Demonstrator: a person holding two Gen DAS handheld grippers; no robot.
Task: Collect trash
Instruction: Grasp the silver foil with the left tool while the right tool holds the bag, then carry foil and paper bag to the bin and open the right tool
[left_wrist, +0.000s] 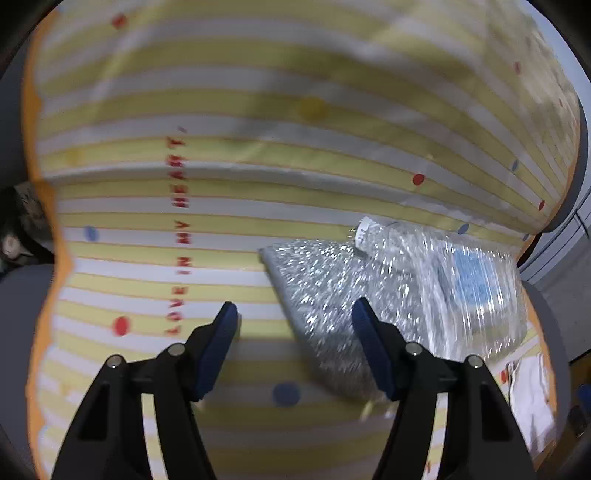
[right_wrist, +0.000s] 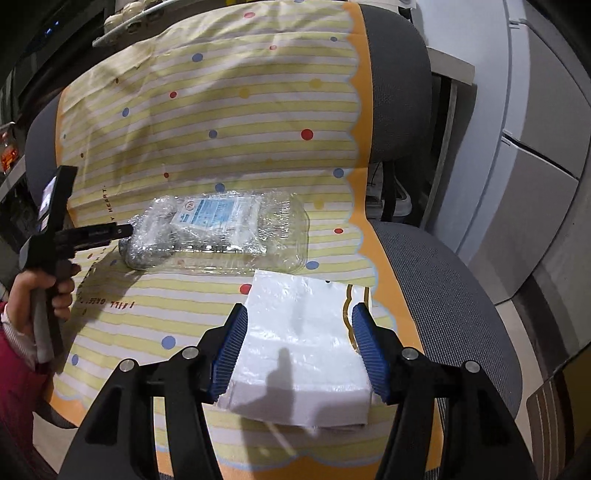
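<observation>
only on the right wrist view, wide right gripper (right_wrist: 297, 347) straddles white packet (right_wrist: 295, 354); left gripper (left_wrist: 293, 341) wide

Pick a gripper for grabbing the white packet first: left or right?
Right. The right gripper is open with the white packet already between its fingers. The left gripper is open too, but sits at the end of the clear plastic bottle, away from the packet.

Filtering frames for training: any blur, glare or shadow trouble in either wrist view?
Left wrist: motion blur smears the striped yellow cloth and the glinting clear plastic package. Right wrist: sharp, fisheye-bent edges, tong shadow on the white plastic bag.
</observation>
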